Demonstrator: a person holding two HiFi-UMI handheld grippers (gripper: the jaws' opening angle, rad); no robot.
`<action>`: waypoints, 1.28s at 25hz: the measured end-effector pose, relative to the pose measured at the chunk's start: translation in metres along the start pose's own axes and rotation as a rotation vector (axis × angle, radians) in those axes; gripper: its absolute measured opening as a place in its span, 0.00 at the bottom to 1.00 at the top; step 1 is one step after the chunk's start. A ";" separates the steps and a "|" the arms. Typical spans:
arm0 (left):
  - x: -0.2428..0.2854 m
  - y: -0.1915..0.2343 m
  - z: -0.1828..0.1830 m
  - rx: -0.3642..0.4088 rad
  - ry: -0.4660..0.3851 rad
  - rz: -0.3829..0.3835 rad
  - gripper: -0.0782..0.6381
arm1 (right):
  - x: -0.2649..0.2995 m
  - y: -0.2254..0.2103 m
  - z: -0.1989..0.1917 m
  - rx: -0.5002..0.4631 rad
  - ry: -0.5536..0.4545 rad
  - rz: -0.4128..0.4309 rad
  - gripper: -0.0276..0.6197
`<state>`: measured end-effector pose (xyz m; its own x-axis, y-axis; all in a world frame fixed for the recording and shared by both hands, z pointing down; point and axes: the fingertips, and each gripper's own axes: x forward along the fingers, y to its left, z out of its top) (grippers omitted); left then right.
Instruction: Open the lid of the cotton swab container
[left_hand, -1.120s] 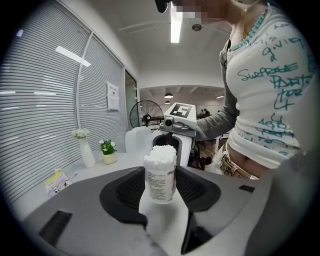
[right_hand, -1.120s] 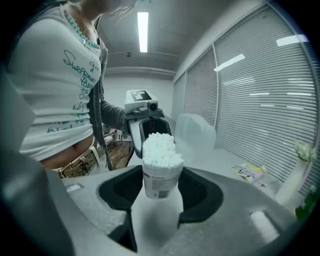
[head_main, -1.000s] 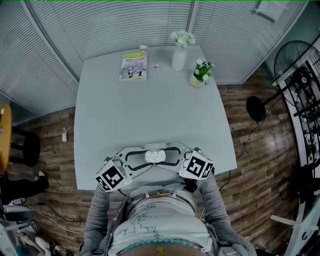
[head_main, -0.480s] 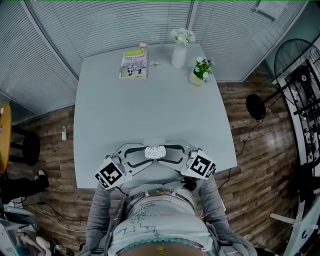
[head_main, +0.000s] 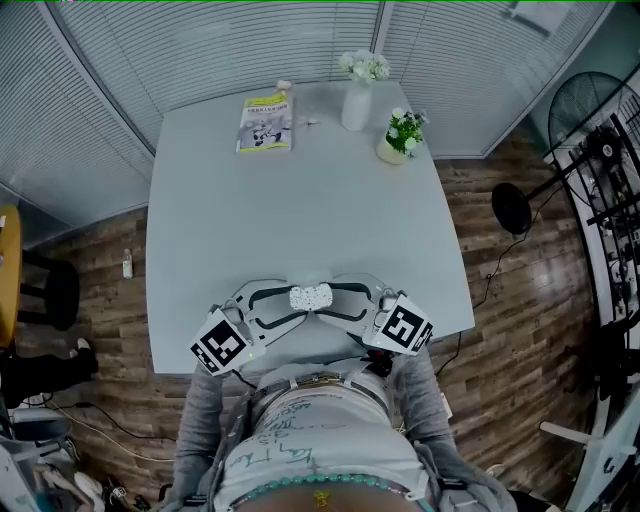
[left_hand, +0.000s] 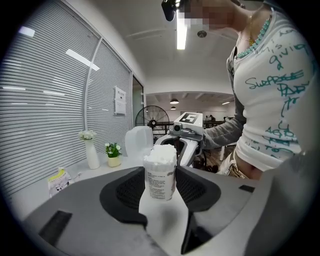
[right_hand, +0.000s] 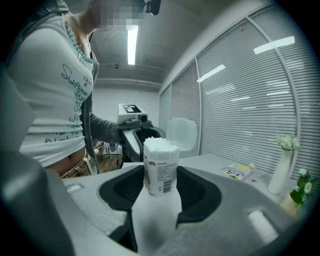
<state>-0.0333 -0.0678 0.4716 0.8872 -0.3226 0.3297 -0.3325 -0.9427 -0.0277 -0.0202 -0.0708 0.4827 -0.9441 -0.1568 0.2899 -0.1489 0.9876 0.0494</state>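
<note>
The cotton swab container (head_main: 311, 297) stands upright near the table's front edge, its top uncovered and packed with white swab tips. Its translucent lid (left_hand: 138, 141) stands raised on the far side, and shows behind the container in the right gripper view (right_hand: 181, 134) too. My left gripper (head_main: 296, 302) comes in from the left and is shut on the container's body (left_hand: 160, 172). My right gripper (head_main: 328, 302) faces it from the right. Its jaws have just been closing around the container (right_hand: 160, 167), and the pads stand close beside it with thin gaps.
On the grey table (head_main: 300, 200), a booklet (head_main: 265, 122), a white vase of flowers (head_main: 357, 105) and a small potted plant (head_main: 400, 135) stand along the far edge. A floor fan (head_main: 520, 210) stands off the right side. My torso is right at the front edge.
The right gripper has turned a little about the container. The container and the left gripper have stayed where they were.
</note>
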 end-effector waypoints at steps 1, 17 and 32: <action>0.000 0.000 0.001 0.000 0.000 0.003 0.37 | 0.000 0.000 0.001 0.001 -0.001 0.000 0.36; -0.002 0.005 0.009 0.007 0.007 0.025 0.37 | -0.001 -0.005 0.009 -0.006 0.004 0.008 0.36; -0.001 0.009 0.008 0.007 0.012 0.029 0.37 | 0.001 -0.010 0.008 -0.008 0.011 0.011 0.36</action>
<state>-0.0346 -0.0768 0.4638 0.8734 -0.3488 0.3399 -0.3556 -0.9336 -0.0441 -0.0224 -0.0804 0.4744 -0.9423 -0.1455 0.3014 -0.1356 0.9893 0.0539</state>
